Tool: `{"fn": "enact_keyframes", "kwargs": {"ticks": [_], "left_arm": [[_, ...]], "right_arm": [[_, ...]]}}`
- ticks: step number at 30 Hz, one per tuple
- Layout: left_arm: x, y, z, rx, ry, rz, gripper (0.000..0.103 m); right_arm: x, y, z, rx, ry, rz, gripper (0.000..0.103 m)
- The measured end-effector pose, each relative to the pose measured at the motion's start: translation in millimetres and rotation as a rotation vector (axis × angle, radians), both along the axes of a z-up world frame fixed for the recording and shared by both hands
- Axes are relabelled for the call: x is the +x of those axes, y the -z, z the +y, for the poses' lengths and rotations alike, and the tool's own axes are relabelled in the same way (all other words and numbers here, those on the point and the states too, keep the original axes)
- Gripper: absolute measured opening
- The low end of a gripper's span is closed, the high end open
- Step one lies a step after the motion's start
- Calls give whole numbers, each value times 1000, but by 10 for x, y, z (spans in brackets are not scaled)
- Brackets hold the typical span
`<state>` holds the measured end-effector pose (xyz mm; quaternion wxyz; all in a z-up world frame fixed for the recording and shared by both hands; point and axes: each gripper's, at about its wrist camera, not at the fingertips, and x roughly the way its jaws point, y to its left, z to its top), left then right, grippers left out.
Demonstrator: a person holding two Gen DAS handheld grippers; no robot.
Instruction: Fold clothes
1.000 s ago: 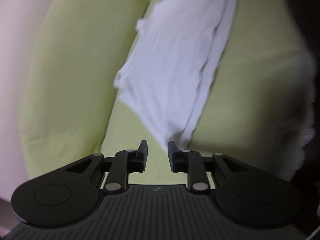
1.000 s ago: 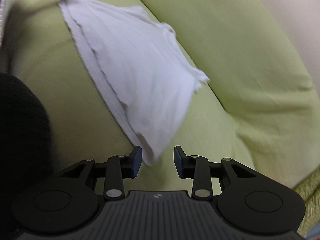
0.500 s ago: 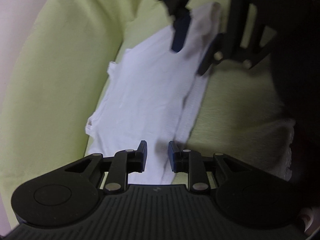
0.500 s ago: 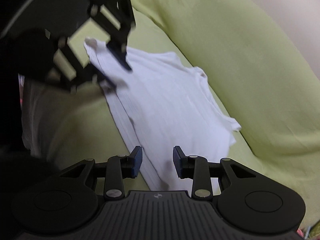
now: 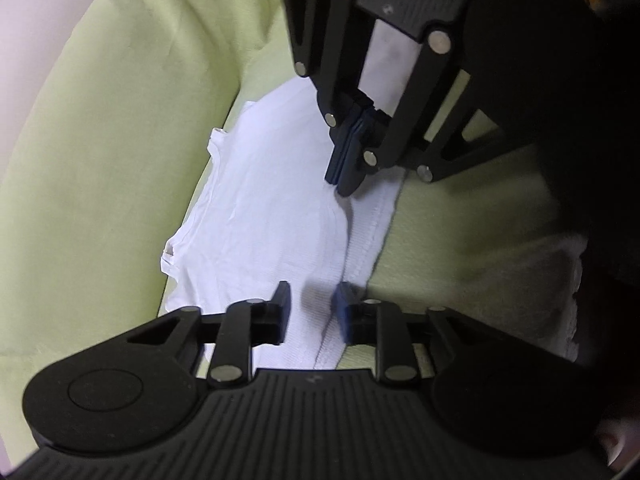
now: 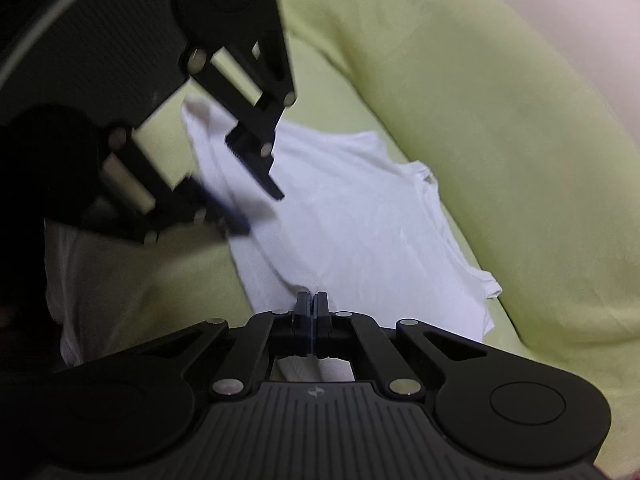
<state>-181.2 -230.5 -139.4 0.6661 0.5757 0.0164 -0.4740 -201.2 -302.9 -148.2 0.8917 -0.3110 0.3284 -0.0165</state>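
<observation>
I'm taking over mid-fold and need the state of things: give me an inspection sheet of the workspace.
Surface: green cushioned seat, soft and creased.
Job's things: white garment lying spread on the seat, ribbed hem toward the grippers.
Clutter: a pale cloth at the seat's edge.
Grippers: right gripper shut, pinching a raised pleat of the garment; left gripper with jaws opening, pads apart over the hem, not pressing it.
Cables: nothing seen.
Surroundings: pale wall behind the seat.
</observation>
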Motion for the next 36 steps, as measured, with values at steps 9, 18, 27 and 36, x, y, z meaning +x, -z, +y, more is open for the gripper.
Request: {"fn": "enact_keyframes", "kwargs": {"ticks": [9, 18, 27, 36], "left_arm": [[-24, 16, -108, -18, 3, 42, 23], [-29, -40, -143, -35, 1, 97, 2], [2, -268, 35, -47, -9, 90, 2], [-50, -121, 136, 15, 58, 53, 2]], "right_arm": [[-62, -272, -96, 206, 69, -74, 0], [-206, 27, -123, 44, 80, 1, 25], [-39, 115, -21, -31, 101, -9, 0], [-293, -9, 53, -105, 32, 56, 0]]}}
